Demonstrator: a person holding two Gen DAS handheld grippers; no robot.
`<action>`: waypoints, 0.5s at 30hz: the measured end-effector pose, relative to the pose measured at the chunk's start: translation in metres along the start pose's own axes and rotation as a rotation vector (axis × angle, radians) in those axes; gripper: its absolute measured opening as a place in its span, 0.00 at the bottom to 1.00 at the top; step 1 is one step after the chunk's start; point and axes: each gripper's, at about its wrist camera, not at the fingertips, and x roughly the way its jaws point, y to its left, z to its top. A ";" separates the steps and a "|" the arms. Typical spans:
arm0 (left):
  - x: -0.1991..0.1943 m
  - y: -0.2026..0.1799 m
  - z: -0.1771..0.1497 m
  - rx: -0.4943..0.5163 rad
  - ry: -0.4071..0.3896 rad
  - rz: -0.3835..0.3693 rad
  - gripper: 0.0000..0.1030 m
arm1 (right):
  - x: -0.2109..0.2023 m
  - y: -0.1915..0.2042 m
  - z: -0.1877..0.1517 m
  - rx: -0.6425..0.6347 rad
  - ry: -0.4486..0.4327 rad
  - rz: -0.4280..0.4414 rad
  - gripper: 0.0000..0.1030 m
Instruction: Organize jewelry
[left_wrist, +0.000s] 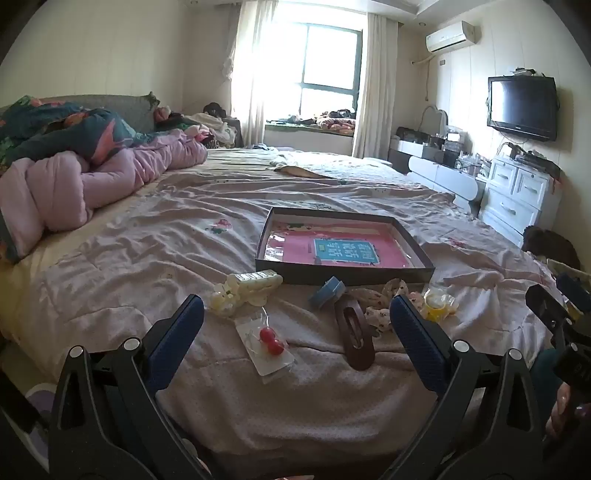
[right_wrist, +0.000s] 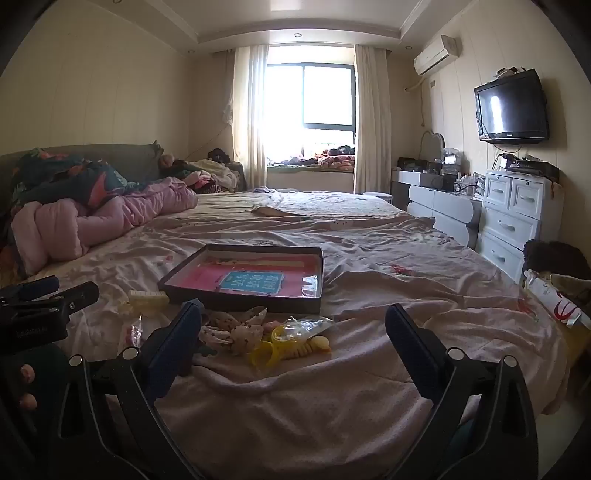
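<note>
- Left gripper (left_wrist: 297, 314): jaws spread wide, nothing between the pads, held low over the bedspread (left_wrist: 155, 258).
- Right gripper (right_wrist: 293, 321): jaws likewise spread wide and holding nothing.
- Tray (left_wrist: 343, 275): shallow dark box with a pink liner and a teal label, lying flat on the bedspread beyond both sets of jaws; ahead and slightly right of centre for the left pair, ahead and left of centre for the right pair. Nothing loose is visible inside.
- Red bead earrings (left_wrist: 271, 341): two red balls on a clear card, directly between the left jaws, nearer the left finger.
- Brown hair clip (left_wrist: 354, 338): long oval clip, flat on the bedspread, between the left jaws toward the right finger.
- Blue box (left_wrist: 327, 291): small, tilted, just past the brown hair clip, close to the tray's near wall.
- Cream hair claw (left_wrist: 258, 282): beyond the left finger of the left pair, with a pale flower piece (left_wrist: 223, 299) touching it.
- Spotted scrunchies (right_wrist: 236, 330): cluster of cream fabric with dark dots, just inside the left finger of the right pair.
- Yellow ring items (right_wrist: 286, 341): yellow plastic pieces with a clear packet, between the right jaws, left of centre.
- Pink quilt (left_wrist: 92, 181): bunched far left, well apart from everything listed.
</note>
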 end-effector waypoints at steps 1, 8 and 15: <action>0.001 0.000 0.000 -0.001 -0.001 0.002 0.90 | 0.000 0.000 0.000 -0.001 -0.001 0.000 0.94; 0.004 -0.004 0.001 0.024 -0.003 -0.016 0.90 | -0.002 0.007 0.003 -0.009 0.001 -0.006 0.94; -0.004 -0.002 0.006 0.013 -0.026 0.005 0.90 | -0.005 0.005 0.004 -0.012 -0.011 -0.001 0.94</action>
